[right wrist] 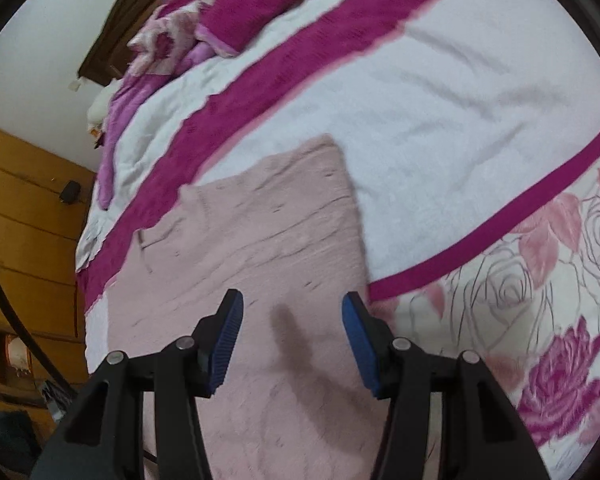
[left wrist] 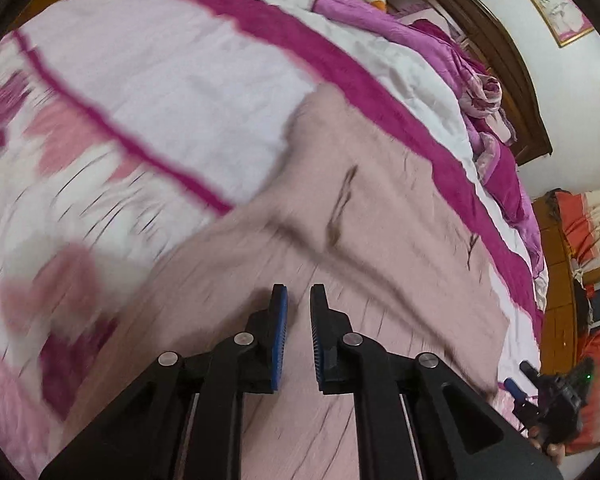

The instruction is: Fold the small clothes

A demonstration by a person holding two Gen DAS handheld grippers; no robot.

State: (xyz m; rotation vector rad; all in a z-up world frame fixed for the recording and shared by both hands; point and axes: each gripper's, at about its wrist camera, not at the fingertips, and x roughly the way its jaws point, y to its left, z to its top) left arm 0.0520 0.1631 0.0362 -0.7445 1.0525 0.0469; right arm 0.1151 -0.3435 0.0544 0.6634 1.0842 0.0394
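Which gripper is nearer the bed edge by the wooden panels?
Right. The right gripper hangs beside that bed edge; the left gripper is further in, over the pink garment.

pink garment: motion-blurred in the left wrist view, near edge cut off by the frame
framed picture: above the garment, content too small to read
right gripper: jaws unclear there

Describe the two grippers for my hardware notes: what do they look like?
Both are alike: the left gripper and right gripper have black angular linkage arms joined by round silver pins, ending in two black fingers faced with ribbed blue pads. No cables, markings or sleeves show.
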